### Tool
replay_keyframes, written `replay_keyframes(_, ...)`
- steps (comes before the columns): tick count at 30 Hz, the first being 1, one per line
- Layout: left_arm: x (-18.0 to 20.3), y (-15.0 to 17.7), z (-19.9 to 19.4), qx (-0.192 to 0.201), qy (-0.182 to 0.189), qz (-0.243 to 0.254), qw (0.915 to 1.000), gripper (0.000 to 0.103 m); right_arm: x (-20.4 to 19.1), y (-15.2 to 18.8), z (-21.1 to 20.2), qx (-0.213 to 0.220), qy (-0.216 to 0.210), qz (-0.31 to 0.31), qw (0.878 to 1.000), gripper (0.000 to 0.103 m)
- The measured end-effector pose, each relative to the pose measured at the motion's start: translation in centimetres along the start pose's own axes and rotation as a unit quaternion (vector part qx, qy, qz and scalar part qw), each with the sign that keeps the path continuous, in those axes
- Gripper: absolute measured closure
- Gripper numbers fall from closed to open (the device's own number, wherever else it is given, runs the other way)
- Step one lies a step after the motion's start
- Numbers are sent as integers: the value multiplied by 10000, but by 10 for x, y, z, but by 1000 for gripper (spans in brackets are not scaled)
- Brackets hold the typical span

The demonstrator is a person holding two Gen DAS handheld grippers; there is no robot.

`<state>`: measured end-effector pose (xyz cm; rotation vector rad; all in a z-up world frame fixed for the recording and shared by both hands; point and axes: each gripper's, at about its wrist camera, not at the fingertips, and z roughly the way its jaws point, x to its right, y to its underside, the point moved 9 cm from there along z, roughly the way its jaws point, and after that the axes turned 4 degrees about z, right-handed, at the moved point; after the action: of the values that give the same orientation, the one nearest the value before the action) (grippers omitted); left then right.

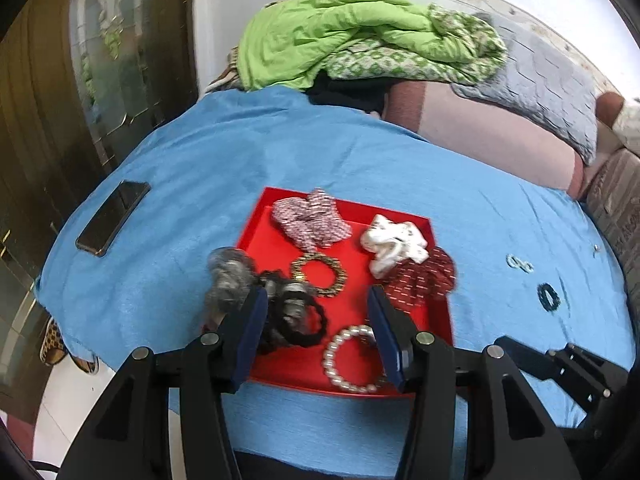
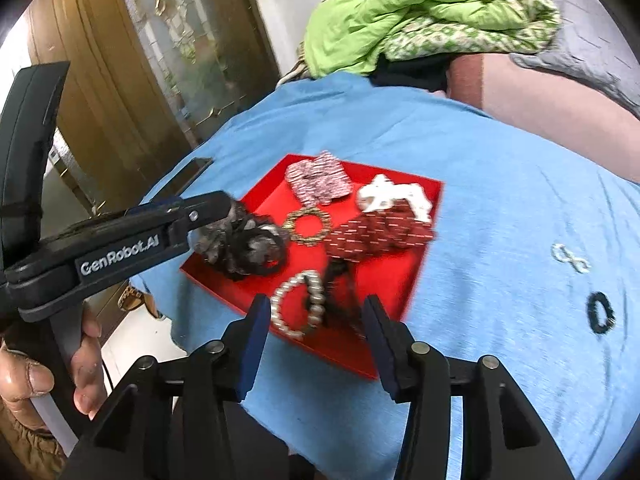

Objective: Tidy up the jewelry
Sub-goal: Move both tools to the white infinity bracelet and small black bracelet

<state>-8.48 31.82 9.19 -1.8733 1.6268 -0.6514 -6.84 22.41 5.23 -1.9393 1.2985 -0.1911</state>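
My left tongs point(image 1: 318, 320) stand spread above the near half of the red tray point(image 1: 440, 312), nothing pinched between the blue pads. My right tongs point(image 2: 314, 328) are likewise spread over the tray's near edge, empty.

Hidden or unclear: the left pad in the left wrist view covers part of the grey fuzzy scrunchie point(image 1: 228, 280) and the black hair ties point(image 1: 300, 320); the right pad cuts off one side of the pearl bracelet point(image 1: 352, 360). A dark, blurred item beside the pearls in the right wrist view cannot be identified. The phone point(image 1: 112, 218), middle left, lies dark on the blue cloth point(image 1: 200, 160).

Tray contents, centre of frame: a pink-and-white striped scrunchie point(image 1: 312, 218) at the far edge, a white scrunchie point(image 1: 394, 242) to its right, a dark red patterned scrunchie point(image 1: 420, 278) overlapping the right rim, a gold beaded bracelet point(image 1: 320, 274) in the middle.

Outside the tray, right of frame on the cloth: a small pale-blue looped piece point(image 1: 519, 265) and a black ring-shaped tie point(image 1: 549, 297), well apart from the tray.
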Motion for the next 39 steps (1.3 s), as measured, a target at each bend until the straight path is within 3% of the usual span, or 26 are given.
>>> replay_keyframes(15,94,8,-8,-46,270,829,9962,52,119,21,-63,343,887,942,9910,49)
replay_keyframes(26,146,16,-3,-175,358,1377,9897,51,185,40,-88,483,1160,1615,9788,46)
replay_keyframes(39,195,17,28,-524,544,1637,9836,51,251,60,-102,525,1415,2149,9649,46)
